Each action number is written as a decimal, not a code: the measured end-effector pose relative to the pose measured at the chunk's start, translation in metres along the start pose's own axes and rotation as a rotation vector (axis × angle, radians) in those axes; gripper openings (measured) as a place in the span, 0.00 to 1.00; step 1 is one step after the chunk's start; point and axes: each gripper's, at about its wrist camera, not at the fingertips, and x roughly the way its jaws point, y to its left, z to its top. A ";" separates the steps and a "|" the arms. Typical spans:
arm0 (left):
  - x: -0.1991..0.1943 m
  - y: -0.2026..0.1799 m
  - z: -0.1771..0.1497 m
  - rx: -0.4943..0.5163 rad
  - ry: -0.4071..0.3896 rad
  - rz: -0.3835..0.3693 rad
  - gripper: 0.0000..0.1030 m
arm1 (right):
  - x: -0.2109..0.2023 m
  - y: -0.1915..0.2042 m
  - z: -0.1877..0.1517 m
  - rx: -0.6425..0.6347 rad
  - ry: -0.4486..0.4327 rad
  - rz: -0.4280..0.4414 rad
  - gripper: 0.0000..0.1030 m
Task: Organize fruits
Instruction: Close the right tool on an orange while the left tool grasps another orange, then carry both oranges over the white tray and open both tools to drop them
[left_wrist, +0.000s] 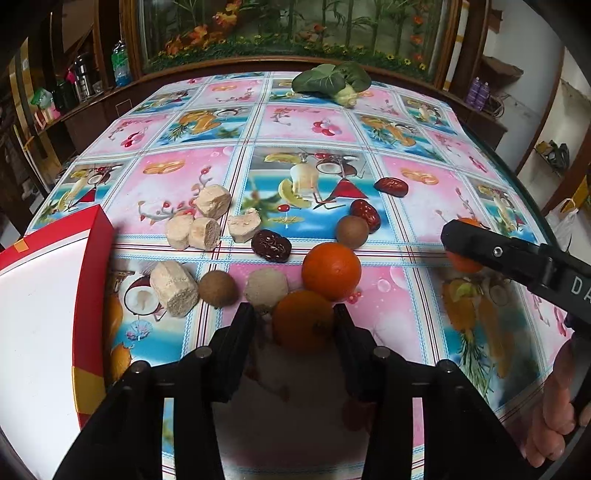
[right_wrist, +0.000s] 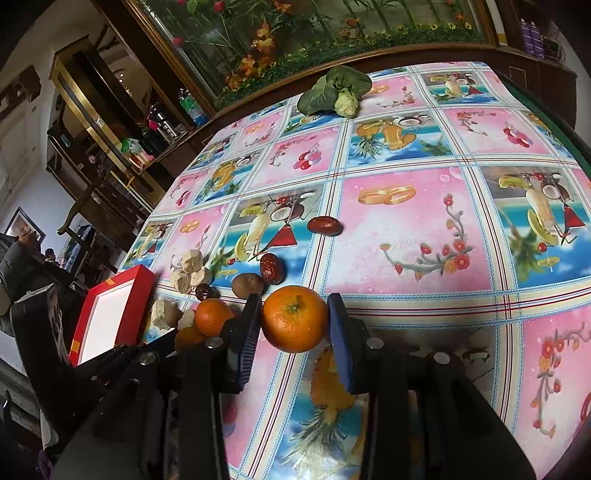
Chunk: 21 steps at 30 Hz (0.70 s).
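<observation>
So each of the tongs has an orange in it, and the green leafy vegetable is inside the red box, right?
Not quite. In the left wrist view the green leafy vegetable lies on the fruit-patterned tablecloth at the far edge, nowhere near the red box. The left tongs and right tongs do each hold a round orange.

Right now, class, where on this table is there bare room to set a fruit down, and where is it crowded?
Free: the tablecloth right of the red dates, and the stretch between them and the leafy vegetable. Crowded: beside the red box, where beige chunks, brown fruits, dates and an orange cluster near the left gripper. The right gripper holds another orange.
</observation>
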 end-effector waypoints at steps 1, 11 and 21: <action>0.000 0.001 -0.001 -0.004 -0.004 -0.006 0.41 | 0.000 0.000 0.000 0.002 -0.001 0.001 0.37; -0.037 0.013 -0.008 -0.024 -0.061 -0.058 0.29 | -0.005 0.007 -0.001 -0.052 -0.043 0.008 0.37; -0.103 0.068 -0.024 -0.086 -0.201 0.030 0.29 | -0.007 0.039 -0.011 -0.116 -0.076 0.086 0.37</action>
